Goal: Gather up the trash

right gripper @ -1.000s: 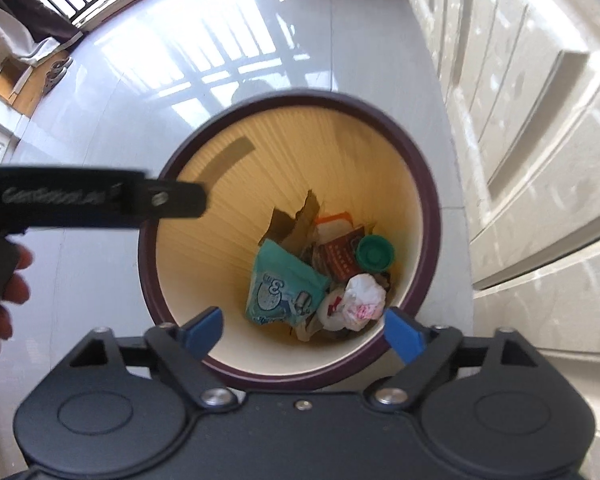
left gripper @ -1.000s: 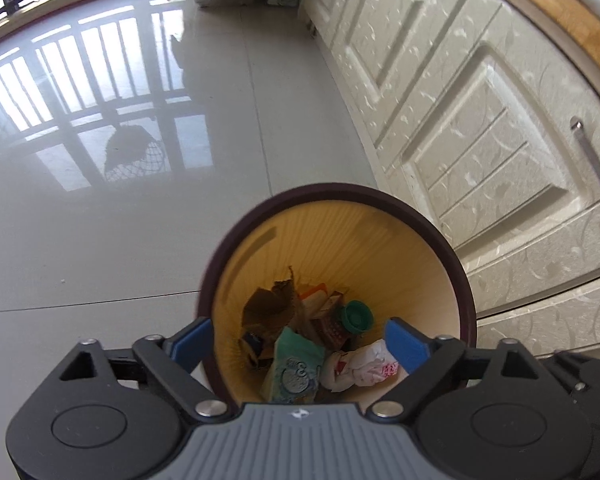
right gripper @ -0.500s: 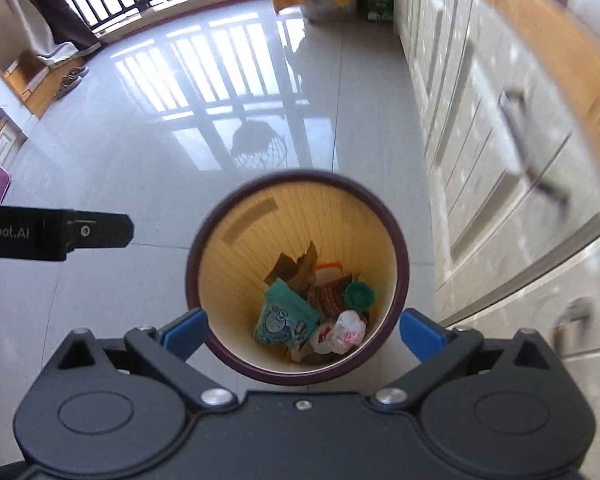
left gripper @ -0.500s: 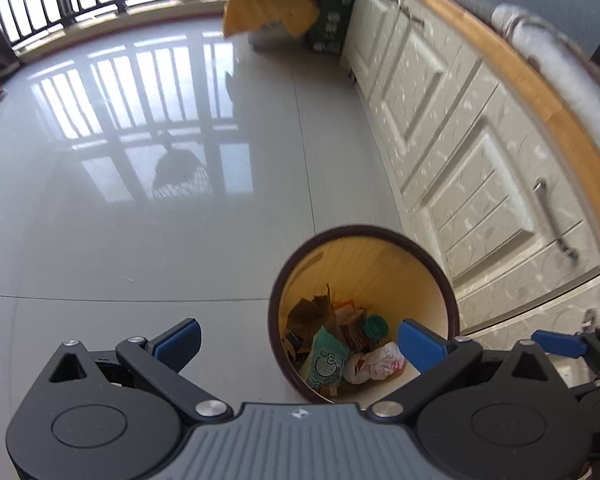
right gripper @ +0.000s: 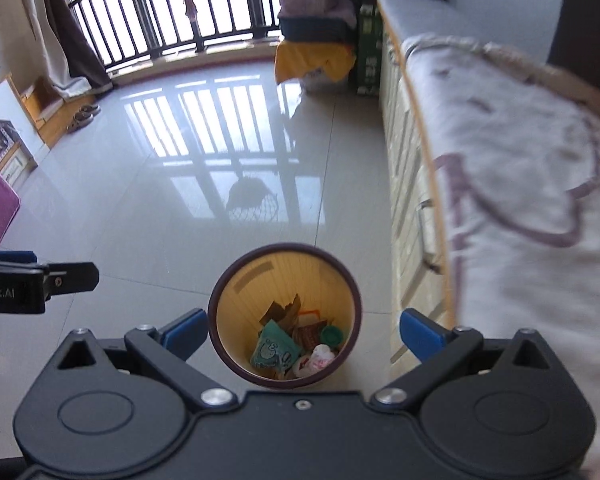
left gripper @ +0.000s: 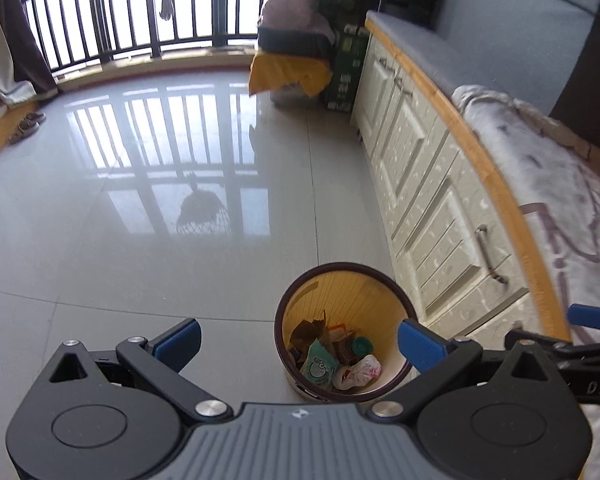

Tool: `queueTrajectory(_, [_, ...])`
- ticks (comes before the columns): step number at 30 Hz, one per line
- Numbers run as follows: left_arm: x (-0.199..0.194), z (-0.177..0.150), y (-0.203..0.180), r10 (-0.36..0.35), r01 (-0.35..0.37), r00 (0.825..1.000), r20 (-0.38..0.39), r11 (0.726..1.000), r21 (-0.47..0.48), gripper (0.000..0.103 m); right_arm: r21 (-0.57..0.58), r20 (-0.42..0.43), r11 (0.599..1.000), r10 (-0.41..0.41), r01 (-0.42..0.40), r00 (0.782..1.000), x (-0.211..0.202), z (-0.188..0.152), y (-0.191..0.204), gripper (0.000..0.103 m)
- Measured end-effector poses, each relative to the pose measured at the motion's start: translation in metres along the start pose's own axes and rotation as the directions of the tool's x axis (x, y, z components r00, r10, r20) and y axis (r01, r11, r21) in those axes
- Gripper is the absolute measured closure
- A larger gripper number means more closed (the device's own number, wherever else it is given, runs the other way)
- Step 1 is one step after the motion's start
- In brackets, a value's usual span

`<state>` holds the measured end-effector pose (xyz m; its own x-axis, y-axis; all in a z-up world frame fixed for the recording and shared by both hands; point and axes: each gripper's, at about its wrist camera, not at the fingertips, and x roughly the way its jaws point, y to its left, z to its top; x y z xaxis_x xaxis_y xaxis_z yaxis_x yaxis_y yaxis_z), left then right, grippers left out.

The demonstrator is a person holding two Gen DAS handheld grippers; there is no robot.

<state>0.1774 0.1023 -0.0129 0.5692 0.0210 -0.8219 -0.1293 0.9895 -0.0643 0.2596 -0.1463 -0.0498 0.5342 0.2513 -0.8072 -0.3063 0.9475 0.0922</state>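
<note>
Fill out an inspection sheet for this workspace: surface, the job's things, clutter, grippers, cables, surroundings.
Surface: glossy grey tiled floor, bare around the bin.
Job's things: round trash bin upright beside the cabinets, holding a teal wrapper, green cap, crumpled white wrapper and brown paper scraps.
Clutter: yellow cloth over stacked things by the far wall; shoes near the curtain.
Grippers: left gripper and right gripper both open, nothing between the jaws, above the bin.
Cables: nothing seen.
Surroundings: cream cabinets, patterned blanket on the counter, balcony railing.
</note>
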Motion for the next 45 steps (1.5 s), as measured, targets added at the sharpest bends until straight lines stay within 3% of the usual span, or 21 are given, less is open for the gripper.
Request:
queueTrajectory(18, [-0.11,-0.043,-0.045,-0.043,0.035,0.986,0.159,0.998,0.054,0.0,0.026,0.163,0.996,-0.09,0.086,0.983,-0.143,-0.038,-0.027,0.0])
queueTrajectory(34, [-0.156,-0.072,-0.037,-0.023,0.01,0.966,0.258,0.999,0.052,0.0,0.04,0.253,0.99,-0.138,0.133,0.957,-0.202,-0.071,-0.025,0.0])
queueTrajectory(45, [-0.155,-0.086,-0.04,-0.02,0.0,0.974,0.225,0.996,0.087,0.0,0.043,0.258,0.982,-0.187,0.182,0.948,-0.212,-0.085,-0.021,0.0])
